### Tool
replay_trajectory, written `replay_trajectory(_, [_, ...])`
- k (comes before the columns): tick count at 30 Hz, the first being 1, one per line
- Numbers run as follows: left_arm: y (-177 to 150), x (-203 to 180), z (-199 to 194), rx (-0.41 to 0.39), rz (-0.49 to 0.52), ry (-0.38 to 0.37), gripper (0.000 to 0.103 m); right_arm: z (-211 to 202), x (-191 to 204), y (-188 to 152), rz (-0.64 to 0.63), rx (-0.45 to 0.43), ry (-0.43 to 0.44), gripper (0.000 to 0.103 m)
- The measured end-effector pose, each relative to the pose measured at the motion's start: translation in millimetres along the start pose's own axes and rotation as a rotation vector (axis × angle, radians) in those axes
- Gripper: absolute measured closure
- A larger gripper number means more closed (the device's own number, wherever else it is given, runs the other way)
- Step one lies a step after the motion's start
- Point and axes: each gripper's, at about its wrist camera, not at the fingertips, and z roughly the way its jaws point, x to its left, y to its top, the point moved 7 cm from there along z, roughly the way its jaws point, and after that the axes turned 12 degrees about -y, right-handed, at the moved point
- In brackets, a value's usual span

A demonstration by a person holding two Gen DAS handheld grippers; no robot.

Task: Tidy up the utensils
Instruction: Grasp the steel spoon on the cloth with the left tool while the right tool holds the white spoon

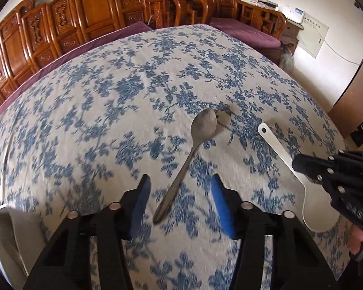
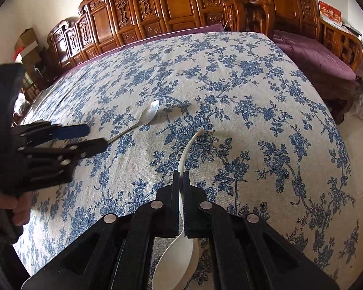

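A metal spoon (image 1: 193, 152) lies on the blue-flowered tablecloth (image 1: 109, 101), bowl away from me. My left gripper (image 1: 179, 188) is open, its fingers on either side of the spoon's handle end, just above the cloth. My right gripper (image 2: 181, 181) is shut on a white plastic rice spoon (image 2: 179, 261), gripping its handle, bowl towards the camera. In the left wrist view the white spoon (image 1: 278, 149) and right gripper (image 1: 300, 166) are at the right. In the right wrist view the metal spoon (image 2: 147, 117) and left gripper (image 2: 94, 137) are at the left.
A white container's rim (image 1: 2, 229) shows at the lower left of the left wrist view. Carved wooden benches (image 2: 157, 4) with purple cushions (image 2: 314, 53) surround the table's far and right sides. The floor (image 1: 314, 82) lies off the right edge.
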Motion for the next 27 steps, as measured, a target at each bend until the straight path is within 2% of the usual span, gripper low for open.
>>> replay_trajectory(3, [6,0,15,0.030,0.008,-0.004,0.072,0,-1,0,0.008,0.000,0.013,0.100])
replay_trajectory(6, [11,-1,28,0.057,0.019,-0.006,0.078,0,-2,0,0.013,0.002,0.021,0.100])
replay_trajectory(12, [16,0,32,0.068,0.015,-0.017,0.080,0,-5,-1,0.008,0.004,0.011,0.099])
replay_trajectory(15, [16,1,31,0.071,0.021,-0.023,0.097,0,-5,-2,0.009,0.006,0.008,0.099])
replay_trajectory(23, [11,-9,30,0.077,0.057,-0.026,0.101,3,-3,-3,-0.001,0.014,0.009,0.096])
replay_trajectory(27, [7,-9,27,0.075,0.036,-0.041,0.101,3,-4,-4,0.001,0.019,0.002,0.094])
